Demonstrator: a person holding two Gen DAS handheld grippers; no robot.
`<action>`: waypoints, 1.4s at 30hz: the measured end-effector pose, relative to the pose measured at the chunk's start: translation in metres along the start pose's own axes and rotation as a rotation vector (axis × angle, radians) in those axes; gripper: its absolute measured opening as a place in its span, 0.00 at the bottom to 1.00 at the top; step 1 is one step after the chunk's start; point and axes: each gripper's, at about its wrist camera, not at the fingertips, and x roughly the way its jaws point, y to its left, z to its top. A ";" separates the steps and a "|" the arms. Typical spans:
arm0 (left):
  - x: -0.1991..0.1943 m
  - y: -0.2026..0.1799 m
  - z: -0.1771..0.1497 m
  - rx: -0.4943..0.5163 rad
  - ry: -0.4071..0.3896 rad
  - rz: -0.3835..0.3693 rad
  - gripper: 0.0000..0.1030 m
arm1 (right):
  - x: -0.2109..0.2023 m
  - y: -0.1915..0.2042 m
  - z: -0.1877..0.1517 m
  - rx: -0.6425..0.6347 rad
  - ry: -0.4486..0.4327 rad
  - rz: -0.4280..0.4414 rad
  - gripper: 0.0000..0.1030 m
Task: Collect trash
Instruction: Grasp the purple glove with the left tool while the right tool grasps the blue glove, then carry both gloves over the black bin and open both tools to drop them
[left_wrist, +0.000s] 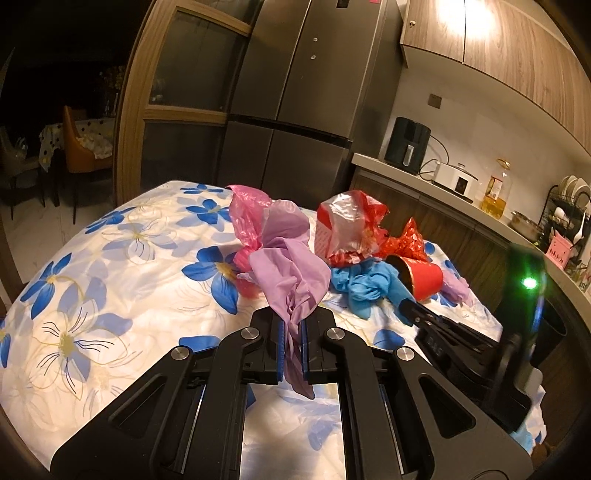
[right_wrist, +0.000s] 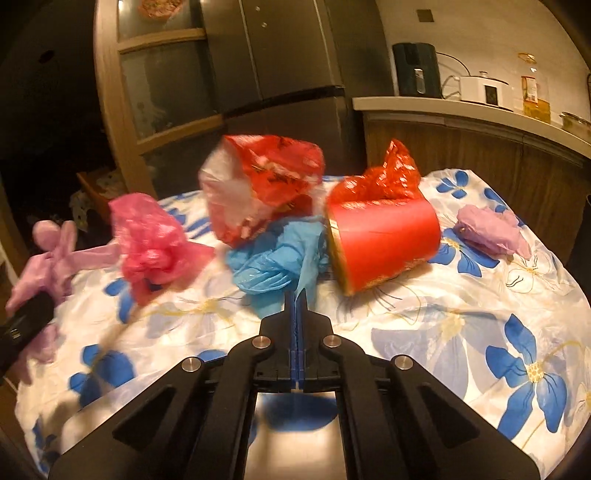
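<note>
While the floral cloth (left_wrist: 110, 266) covers your worktop, trash sits mid-top: red-clear bag (right_wrist: 258, 188), red cup (right_wrist: 388, 240) tipped on its side, pink bag (right_wrist: 155, 240), blue bag (right_wrist: 273, 258). Your left tongs (left_wrist: 291, 332) pinch a purple bag (left_wrist: 291, 273); your right tongs (right_wrist: 298, 306) are pressed on blue film.
</note>
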 end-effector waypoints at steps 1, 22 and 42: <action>-0.001 -0.001 0.000 0.001 -0.001 -0.001 0.05 | -0.006 0.000 0.000 0.001 -0.008 0.013 0.01; -0.031 -0.044 -0.005 0.062 -0.029 -0.040 0.05 | -0.118 -0.025 0.006 0.030 -0.158 0.129 0.01; -0.028 -0.127 -0.006 0.176 -0.043 -0.191 0.05 | -0.185 -0.098 0.018 0.076 -0.289 -0.011 0.01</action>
